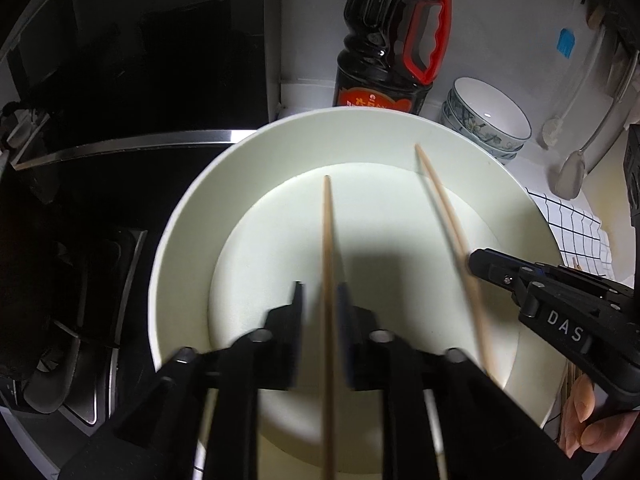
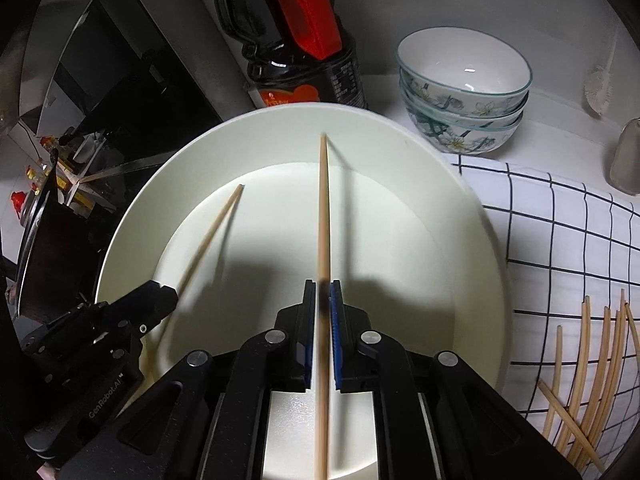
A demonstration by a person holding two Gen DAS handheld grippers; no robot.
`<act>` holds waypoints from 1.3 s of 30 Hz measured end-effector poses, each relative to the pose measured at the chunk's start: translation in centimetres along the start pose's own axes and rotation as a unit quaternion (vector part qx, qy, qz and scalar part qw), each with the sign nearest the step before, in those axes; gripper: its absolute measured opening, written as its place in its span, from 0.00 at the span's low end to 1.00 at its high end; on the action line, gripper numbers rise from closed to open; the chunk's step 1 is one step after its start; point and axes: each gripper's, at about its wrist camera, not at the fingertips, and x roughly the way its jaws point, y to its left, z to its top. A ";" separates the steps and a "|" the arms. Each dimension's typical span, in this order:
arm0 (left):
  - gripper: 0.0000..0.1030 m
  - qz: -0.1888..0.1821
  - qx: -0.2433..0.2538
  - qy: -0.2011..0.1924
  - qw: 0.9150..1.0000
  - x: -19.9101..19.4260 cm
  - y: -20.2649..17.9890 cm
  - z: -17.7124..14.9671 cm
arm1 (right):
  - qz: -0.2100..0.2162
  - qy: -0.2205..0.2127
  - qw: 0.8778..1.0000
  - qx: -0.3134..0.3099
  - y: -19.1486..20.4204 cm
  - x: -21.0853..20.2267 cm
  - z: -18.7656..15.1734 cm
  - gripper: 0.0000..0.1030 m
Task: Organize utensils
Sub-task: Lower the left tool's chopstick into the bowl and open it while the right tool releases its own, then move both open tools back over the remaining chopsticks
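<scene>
A large white deep plate (image 1: 192, 240) (image 2: 460, 220) fills the middle of both views. My left gripper (image 1: 320, 286) hangs over it, jaws a little apart. A wooden chopstick (image 1: 328, 240) runs between them with a gap on each side, its tip on the plate floor. My right gripper (image 2: 322, 282) stands slightly open around a second chopstick (image 2: 323, 208), whose tip reaches the far rim; the stick looks blurred between the pads. Each gripper shows in the other's view: the right gripper (image 1: 480, 260) beside its chopstick (image 1: 444, 204), the left gripper (image 2: 164, 294) by its chopstick (image 2: 216, 224).
A dark sauce bottle (image 1: 384, 52) with a red handle stands behind the plate, stacked flowered bowls (image 2: 464, 92) to its right. Several more chopsticks (image 2: 592, 380) lie on a checked cloth (image 2: 560, 232) at the right. A black stove (image 1: 120, 80) is left; a hand (image 1: 588, 420) holds the right gripper.
</scene>
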 end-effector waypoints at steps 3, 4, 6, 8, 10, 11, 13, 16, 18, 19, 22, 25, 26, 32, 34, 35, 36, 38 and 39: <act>0.56 0.007 -0.009 -0.012 1.000 -0.7 0.2 0.0 | -0.006 -0.008 1.000 -0.002 0.3 -0.5 0.1 0.16; 0.59 0.007 -0.013 -0.016 1.000 -1.0 0.3 0.0 | -0.007 -0.010 1.000 -0.003 0.1 -0.7 0.1 0.16; 0.59 0.009 -0.015 -0.018 1.000 -1.4 0.4 0.0 | -0.008 -0.013 1.000 -0.004 0.0 -1.0 0.0 0.18; 0.62 0.015 -0.015 -0.019 1.000 -1.8 0.5 0.0 | -0.008 -0.015 1.000 -0.005 -0.2 -1.5 -0.1 0.23; 0.66 0.017 -0.017 -0.023 0.999 -2.2 0.6 -0.2 | -0.008 -0.019 1.000 -0.007 -0.1 -1.8 -0.3 0.25; 0.69 0.018 -0.017 -0.025 0.999 -2.5 0.7 -0.3 | -0.011 -0.021 1.000 -0.010 0.0 -2.0 -0.4 0.26; 0.76 0.020 -0.019 -0.028 0.999 -3.1 0.9 -0.5 | -0.018 -0.028 0.999 -0.015 0.1 -2.6 -0.7 0.28; 0.83 0.022 -0.023 -0.033 0.999 -3.9 1.0 -0.9 | -0.020 -0.038 0.999 -0.017 0.0 -3.5 -1.1 0.35; 0.85 0.025 -0.024 -0.035 0.999 -4.3 1.0 -1.1 | -0.018 -0.039 0.999 -0.016 0.0 -4.0 -1.4 0.39; 0.86 0.026 -0.024 -0.038 0.999 -4.6 0.9 -1.2 | -0.017 -0.040 0.999 -0.015 -0.1 -4.3 -1.6 0.40; 0.89 0.029 -0.024 -0.043 0.998 -5.4 0.8 -1.5 | -0.015 -0.043 0.999 -0.016 -0.1 -5.0 -2.1 0.44; 0.89 0.028 -0.021 -0.039 0.999 -5.9 0.6 -1.8 | -0.014 -0.044 0.999 -0.017 -0.1 -5.8 -2.8 0.46; 0.89 0.030 -0.019 -0.040 0.999 -6.0 0.5 -1.8 | -0.014 -0.044 0.999 -0.017 -0.1 -6.0 -3.0 0.47; 0.90 0.034 -0.018 -0.043 0.998 -6.9 0.0 -2.4 | -0.012 -0.044 0.999 -0.009 -0.7 -7.2 -4.3 0.52; 0.90 0.033 -0.018 -0.045 0.998 -7.2 -0.3 -2.5 | -0.012 -0.045 0.999 -0.006 -1.1 -7.6 -4.7 0.57; 0.90 0.032 -0.017 -0.047 0.998 -7.4 -0.5 -2.7 | -0.012 -0.046 0.999 -0.005 -1.1 -7.8 -4.8 0.58; 0.90 0.031 -0.016 -0.049 0.998 -7.6 -0.6 -2.8 | -0.012 -0.048 0.999 -0.003 -1.3 -8.1 -5.0 0.58; 0.90 0.032 -0.013 -0.050 0.998 -8.1 -1.0 -3.1 | -0.013 -0.050 0.999 -0.003 -1.6 -8.6 -5.3 0.59; 0.90 0.030 -0.013 -0.051 0.998 -8.3 -1.2 -3.2 | -0.015 -0.053 0.999 -0.003 -1.8 -9.1 -5.5 0.61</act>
